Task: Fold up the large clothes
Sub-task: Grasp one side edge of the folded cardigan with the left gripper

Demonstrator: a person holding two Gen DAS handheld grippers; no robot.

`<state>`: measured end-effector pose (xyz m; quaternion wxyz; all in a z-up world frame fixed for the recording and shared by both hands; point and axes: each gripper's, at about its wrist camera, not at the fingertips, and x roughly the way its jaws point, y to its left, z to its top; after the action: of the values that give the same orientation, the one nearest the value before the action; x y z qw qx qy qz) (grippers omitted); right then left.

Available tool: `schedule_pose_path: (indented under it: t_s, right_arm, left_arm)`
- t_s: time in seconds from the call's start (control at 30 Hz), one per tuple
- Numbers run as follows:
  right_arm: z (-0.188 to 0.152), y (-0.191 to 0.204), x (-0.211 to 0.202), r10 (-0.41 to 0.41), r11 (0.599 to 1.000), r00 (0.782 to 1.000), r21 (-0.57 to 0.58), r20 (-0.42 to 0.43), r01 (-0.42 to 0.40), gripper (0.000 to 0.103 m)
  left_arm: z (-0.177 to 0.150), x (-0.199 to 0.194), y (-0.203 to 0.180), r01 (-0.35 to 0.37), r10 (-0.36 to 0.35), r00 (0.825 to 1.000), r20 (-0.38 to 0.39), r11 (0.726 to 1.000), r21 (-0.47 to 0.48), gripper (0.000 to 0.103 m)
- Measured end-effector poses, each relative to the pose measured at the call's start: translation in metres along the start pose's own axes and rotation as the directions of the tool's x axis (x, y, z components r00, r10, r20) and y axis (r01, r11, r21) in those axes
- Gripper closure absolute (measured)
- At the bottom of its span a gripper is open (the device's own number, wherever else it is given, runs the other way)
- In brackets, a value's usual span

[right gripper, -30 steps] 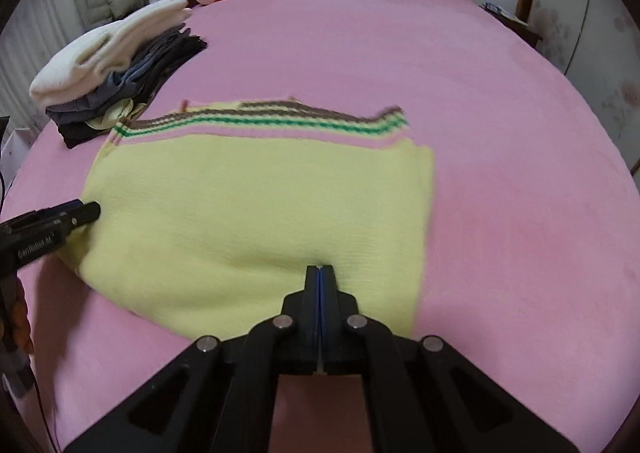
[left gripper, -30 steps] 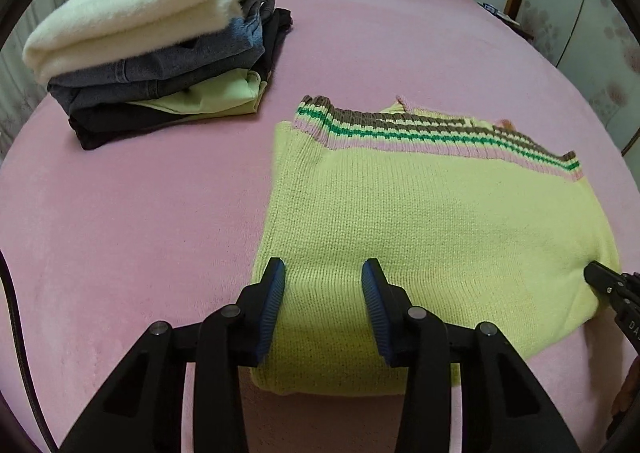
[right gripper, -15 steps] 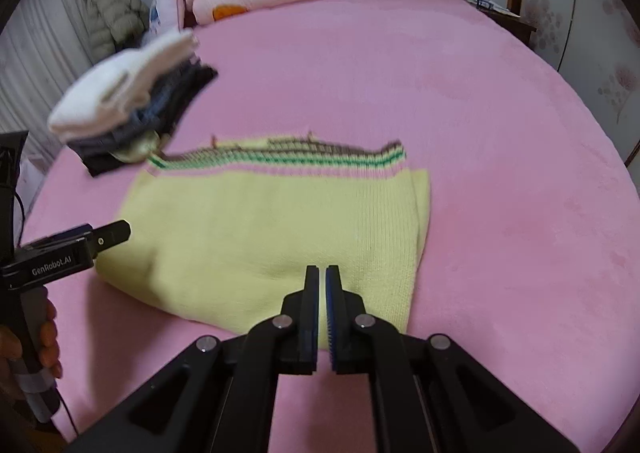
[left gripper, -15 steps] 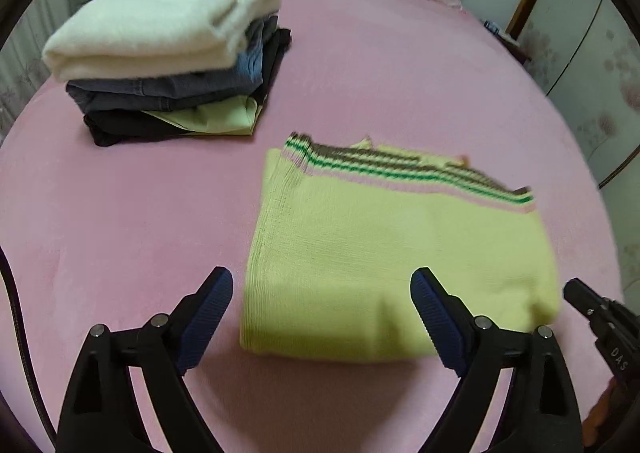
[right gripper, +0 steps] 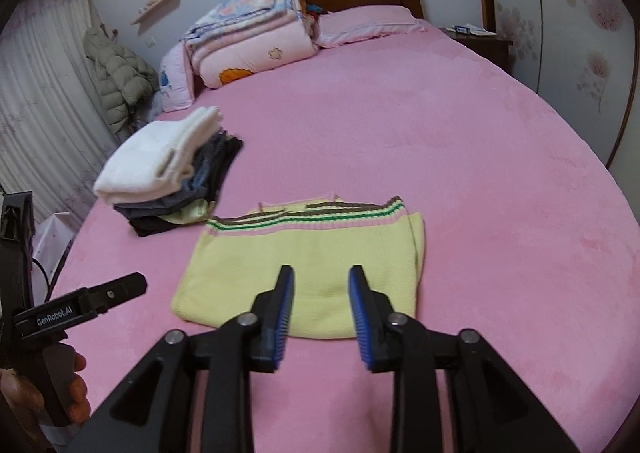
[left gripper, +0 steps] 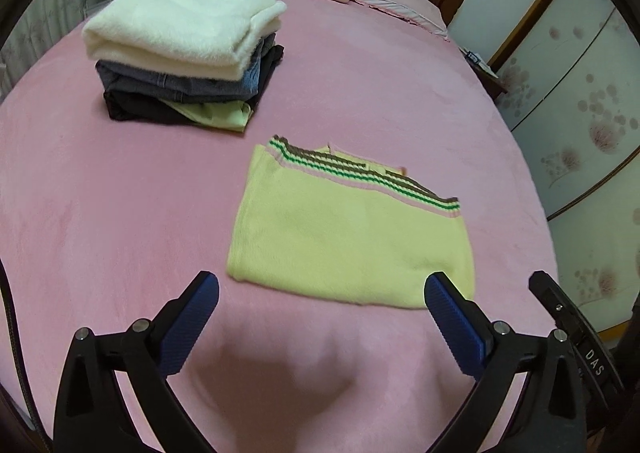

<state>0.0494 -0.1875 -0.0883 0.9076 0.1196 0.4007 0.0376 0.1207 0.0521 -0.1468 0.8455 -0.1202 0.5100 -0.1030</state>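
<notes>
A folded yellow knit sweater [left gripper: 352, 237] with a green, brown and pink striped hem lies flat on the pink bed; it also shows in the right wrist view [right gripper: 308, 257]. My left gripper [left gripper: 320, 293] is wide open and empty, held back from the sweater's near edge. My right gripper [right gripper: 322, 281] is open and empty, just above the sweater's near edge. The left gripper's body [right gripper: 84, 305] shows at the left of the right wrist view, and the right gripper's tip [left gripper: 560, 305] at the right of the left wrist view.
A stack of folded clothes [left gripper: 184, 53], white on top, sits on the bed [left gripper: 100, 213] to the far left of the sweater, also in the right wrist view [right gripper: 168, 165]. Folded quilts and pillows [right gripper: 256, 41] lie by the headboard. Wardrobe doors [left gripper: 592, 113] stand at right.
Both grippers let go of the sweater, opened and pulled back and up from it. The sweater now lies folded and free on the bed.
</notes>
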Motion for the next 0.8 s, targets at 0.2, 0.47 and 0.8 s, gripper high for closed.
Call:
schedule_pose_path:
  t_s: [0.2,0.47,0.8]
  right_arm:
    - [-0.013,0.011,-0.007,0.004,0.999,1.000,-0.032,0.025,-0.003,0.064]
    - [-0.046,0.021,0.017,-0.010,0.998,1.000,-0.065,-0.030,0.008,0.064]
    - [-0.070,0.030,0.064,-0.017,0.994,0.999,-0.113,-0.038,0.013,0.065]
  left_arm:
    - [-0.024,0.004,0.014,0.045,-0.049,0.998,-0.046,0.996,-0.081,0.001]
    - [-0.060,0.032,0.035,0.139,-0.146,0.989,-0.024,0.972,-0.189,0.001]
    - [-0.071,0.109,0.074,0.345,-0.341,0.937,0.075,0.869,-0.354,0.004]
